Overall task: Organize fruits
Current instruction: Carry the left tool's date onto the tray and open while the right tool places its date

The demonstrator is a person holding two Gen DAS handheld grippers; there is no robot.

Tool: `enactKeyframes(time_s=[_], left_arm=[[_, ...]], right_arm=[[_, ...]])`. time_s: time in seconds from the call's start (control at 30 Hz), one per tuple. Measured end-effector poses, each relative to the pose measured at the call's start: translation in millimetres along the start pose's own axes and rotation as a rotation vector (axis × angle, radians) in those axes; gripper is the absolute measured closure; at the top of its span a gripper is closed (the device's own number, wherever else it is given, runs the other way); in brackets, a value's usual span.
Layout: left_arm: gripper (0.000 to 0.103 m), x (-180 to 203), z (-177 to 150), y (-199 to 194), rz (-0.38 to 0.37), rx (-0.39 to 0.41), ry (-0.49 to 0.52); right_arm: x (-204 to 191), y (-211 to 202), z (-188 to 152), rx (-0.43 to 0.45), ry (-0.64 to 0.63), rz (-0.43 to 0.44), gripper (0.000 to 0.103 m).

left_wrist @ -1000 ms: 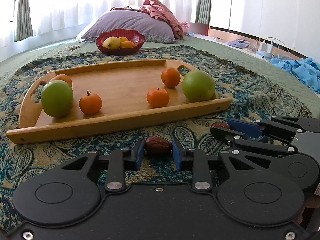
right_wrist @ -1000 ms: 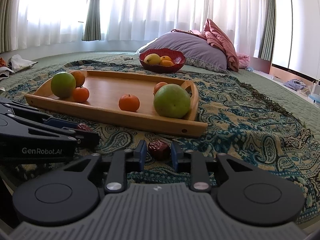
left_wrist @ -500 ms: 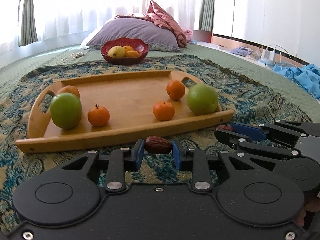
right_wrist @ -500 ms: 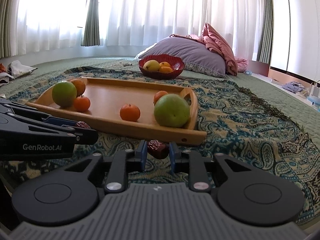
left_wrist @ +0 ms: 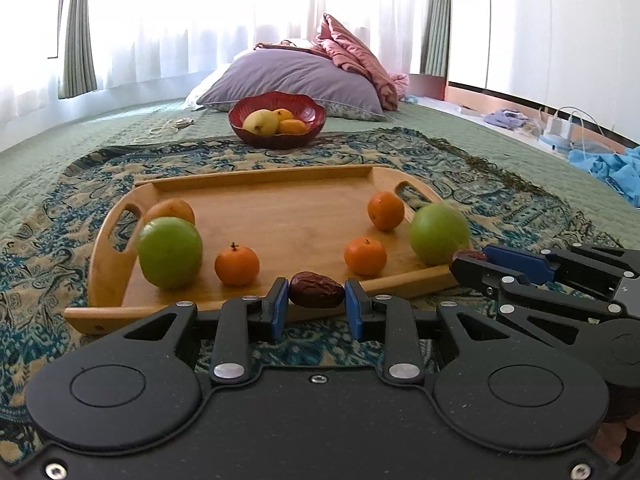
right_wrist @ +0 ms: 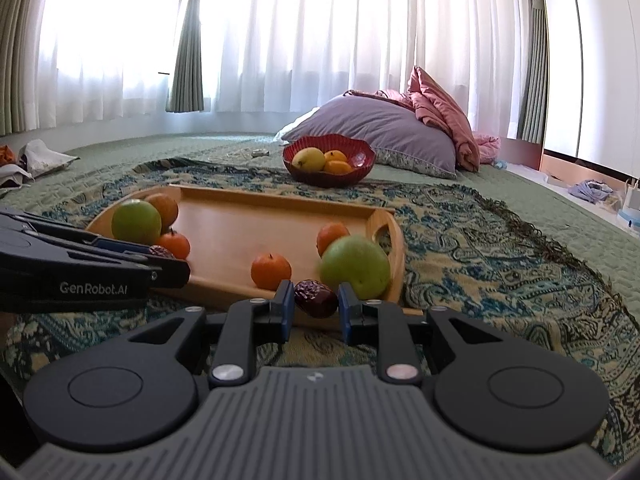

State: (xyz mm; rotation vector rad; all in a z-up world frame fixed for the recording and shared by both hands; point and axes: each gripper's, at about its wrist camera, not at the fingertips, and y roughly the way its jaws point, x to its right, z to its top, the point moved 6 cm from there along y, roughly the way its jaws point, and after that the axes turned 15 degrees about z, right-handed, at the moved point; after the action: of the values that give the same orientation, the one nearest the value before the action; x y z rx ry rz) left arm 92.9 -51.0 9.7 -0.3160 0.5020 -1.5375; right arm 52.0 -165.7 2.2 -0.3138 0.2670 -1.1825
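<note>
Bright bedroom, paisley throw [left_wrist: 500, 200] spread over a green quilt, both claws carrying dates above it.

The left gripper [left_wrist: 316, 295] pinches one dried red date [left_wrist: 317, 289] at the near edge of the wooden tray [left_wrist: 280, 176]; the right gripper [right_wrist: 312, 299] pinches a second date [right_wrist: 316, 298] just by the tray's near rim. On the tray lie two green apples [left_wrist: 170, 252], tangerines [left_wrist: 237, 266] and an orange, grouped at either end; the red bowl [left_wrist: 308, 110] beyond holds yellow and orange fruit. Judging by this, the dates are lifted but not yet placed, so sorting looks partway.
</note>
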Motion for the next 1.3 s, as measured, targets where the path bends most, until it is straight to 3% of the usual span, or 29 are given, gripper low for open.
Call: enactKeyframes(time_s=[0.57, 0.97, 1.3], left_arm=[[0.074, -18.7, 19.2, 13.7, 0.043, -0.002, -0.026], [0.074, -38.8, 52.6, 37.5, 0.059, 0.021, -0.054], [0.074, -56.9, 80.0, 87.6, 0.076, -0.063, -0.080]], right_arm=[[-9.6, 21.6, 23.3, 0.020, -0.003, 0.029, 0.075], [-2.9, 51.1, 47.7, 0.018, 0.029, 0.049, 0.075], [13.6, 97.8, 72.3, -0.041, 0.074, 0.051, 0.075]])
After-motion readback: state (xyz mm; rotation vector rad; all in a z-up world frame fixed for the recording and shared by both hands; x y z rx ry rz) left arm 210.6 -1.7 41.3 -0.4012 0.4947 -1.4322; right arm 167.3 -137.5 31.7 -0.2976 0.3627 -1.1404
